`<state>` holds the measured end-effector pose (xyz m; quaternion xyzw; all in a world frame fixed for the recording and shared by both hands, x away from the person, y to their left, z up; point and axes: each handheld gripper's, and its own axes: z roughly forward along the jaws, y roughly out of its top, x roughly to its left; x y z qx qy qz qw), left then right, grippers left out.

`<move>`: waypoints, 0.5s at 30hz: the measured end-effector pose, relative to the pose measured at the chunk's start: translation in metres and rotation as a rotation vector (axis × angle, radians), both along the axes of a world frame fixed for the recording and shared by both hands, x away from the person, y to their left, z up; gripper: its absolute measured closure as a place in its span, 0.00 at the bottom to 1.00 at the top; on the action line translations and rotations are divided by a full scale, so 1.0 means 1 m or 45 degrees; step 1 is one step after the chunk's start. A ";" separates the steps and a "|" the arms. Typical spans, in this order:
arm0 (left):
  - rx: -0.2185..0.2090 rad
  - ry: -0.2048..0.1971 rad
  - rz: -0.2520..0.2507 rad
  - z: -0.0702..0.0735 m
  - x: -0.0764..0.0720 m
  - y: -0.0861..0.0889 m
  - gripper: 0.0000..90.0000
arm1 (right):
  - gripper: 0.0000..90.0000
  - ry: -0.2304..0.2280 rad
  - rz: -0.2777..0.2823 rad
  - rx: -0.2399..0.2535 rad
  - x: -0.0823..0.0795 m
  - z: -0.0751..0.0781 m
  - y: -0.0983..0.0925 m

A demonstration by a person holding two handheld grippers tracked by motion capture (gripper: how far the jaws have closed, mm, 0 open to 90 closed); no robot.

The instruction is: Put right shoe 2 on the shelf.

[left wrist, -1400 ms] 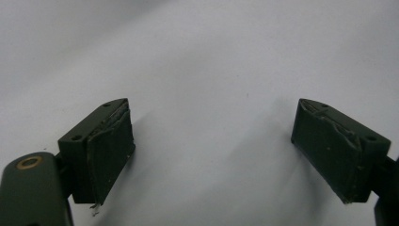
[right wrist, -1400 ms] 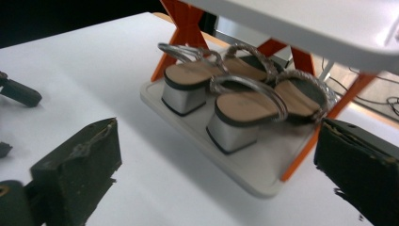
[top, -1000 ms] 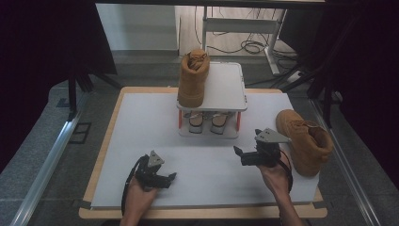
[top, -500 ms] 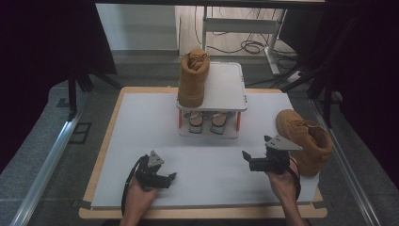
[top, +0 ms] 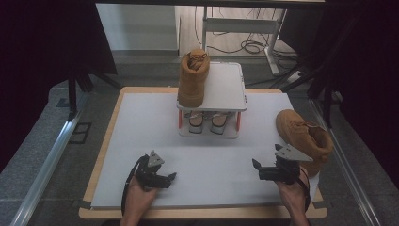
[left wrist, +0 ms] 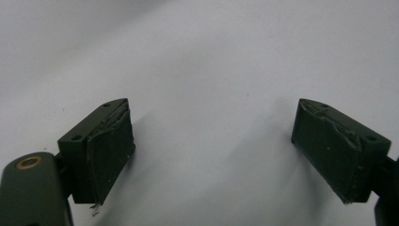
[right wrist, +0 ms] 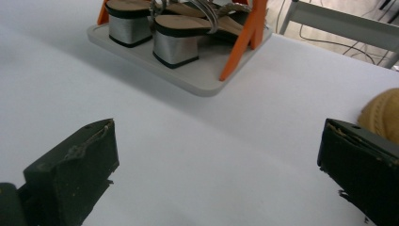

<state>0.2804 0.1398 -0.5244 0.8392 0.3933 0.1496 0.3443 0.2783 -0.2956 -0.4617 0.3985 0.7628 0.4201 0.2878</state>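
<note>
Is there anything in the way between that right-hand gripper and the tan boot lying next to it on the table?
Nothing visible. The right gripper, jaws open, sits just left of the tan suede boot on the white tabletop. The white two-tier shoe rack stands farther back, out of the way.

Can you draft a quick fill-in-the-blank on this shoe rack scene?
1. The tan suede boot standing on the small white two-tier rack is on its ____ shelf.
2. The silver block-heeled sandals sit on the ____ shelf.
3. The second tan boot lies beside the ____ gripper.
4. Both grippers' jaws are ____.

Missing: top; bottom; right; open
</note>
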 end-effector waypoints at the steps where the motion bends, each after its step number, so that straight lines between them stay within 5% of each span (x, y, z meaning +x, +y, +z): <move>1: -0.003 -0.001 0.000 0.000 0.000 0.000 0.15 | 0.00 -0.003 -0.006 0.003 -0.002 -0.001 -0.002; 15: -0.001 0.001 0.001 0.000 0.000 0.000 0.15 | 0.00 0.004 -0.097 0.084 -0.021 -0.008 -0.035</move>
